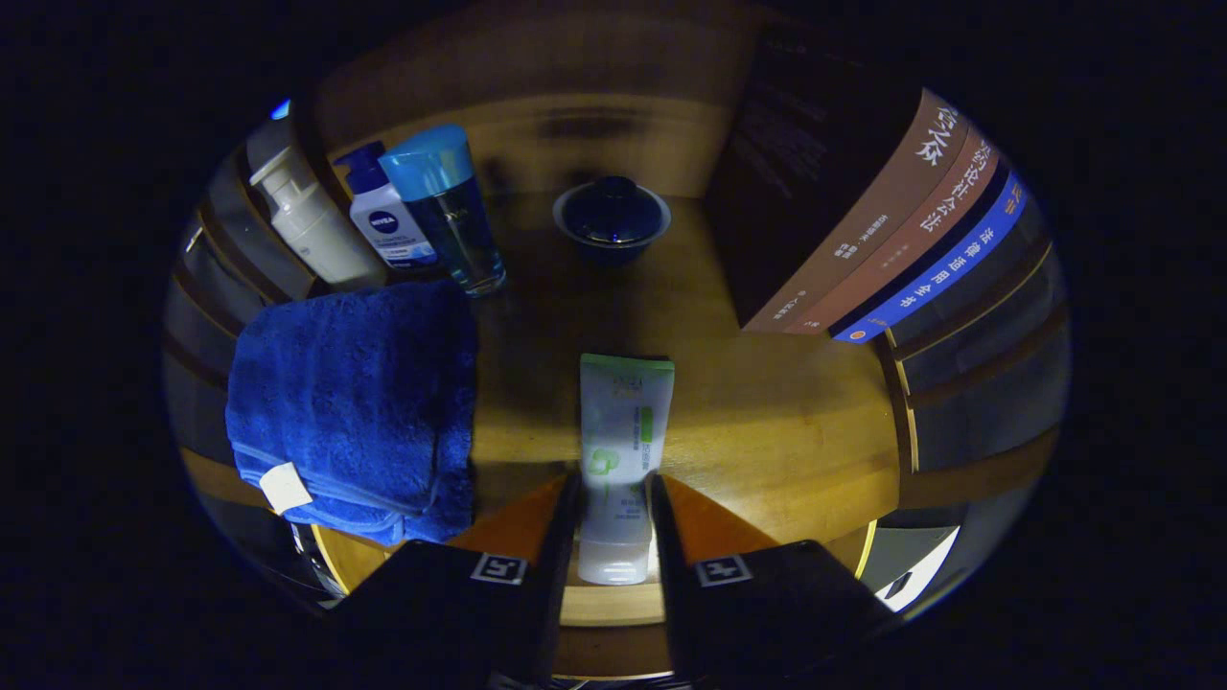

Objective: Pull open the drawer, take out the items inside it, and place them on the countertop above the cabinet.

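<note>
Between the gripper's [615, 508] closed fingers, the tube [623, 450] points ahead over the countertop [786, 431].

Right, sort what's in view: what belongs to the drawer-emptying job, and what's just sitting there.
Job:
- white tube, held between the gripper fingers over the wooden countertop

Lying about:
- folded blue towel, beside the tube
- three bottles beyond the towel
- dark lidded bowl, beyond the fingers
- row of books

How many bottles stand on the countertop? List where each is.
3: pump bottle, then white bottle, then clear bottle, in a row behind the blue towel.
</note>
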The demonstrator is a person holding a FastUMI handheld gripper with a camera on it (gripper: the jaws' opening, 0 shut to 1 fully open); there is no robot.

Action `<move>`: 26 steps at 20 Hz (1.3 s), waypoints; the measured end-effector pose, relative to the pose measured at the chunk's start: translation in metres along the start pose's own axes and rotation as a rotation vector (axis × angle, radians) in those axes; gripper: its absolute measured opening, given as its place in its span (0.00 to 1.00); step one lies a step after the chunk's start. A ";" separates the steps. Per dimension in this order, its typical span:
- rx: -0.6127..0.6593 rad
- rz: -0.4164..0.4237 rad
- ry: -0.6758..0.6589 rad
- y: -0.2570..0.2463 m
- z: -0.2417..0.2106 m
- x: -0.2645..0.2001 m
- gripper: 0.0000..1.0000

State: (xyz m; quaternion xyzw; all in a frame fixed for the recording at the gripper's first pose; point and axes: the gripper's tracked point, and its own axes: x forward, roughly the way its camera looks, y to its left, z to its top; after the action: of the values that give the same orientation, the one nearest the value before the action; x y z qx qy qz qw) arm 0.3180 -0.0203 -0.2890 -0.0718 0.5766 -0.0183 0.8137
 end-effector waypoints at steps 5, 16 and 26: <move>0.062 0.041 -0.061 0.008 -0.017 -0.029 0.81; 0.085 0.096 -0.572 -0.007 -0.068 -0.157 1.00; 0.068 0.069 -1.141 0.013 -0.172 -0.242 1.00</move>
State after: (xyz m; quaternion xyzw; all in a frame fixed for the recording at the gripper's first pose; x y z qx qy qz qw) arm 0.0748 0.0031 -0.1203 -0.0255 0.0473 0.0313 0.9981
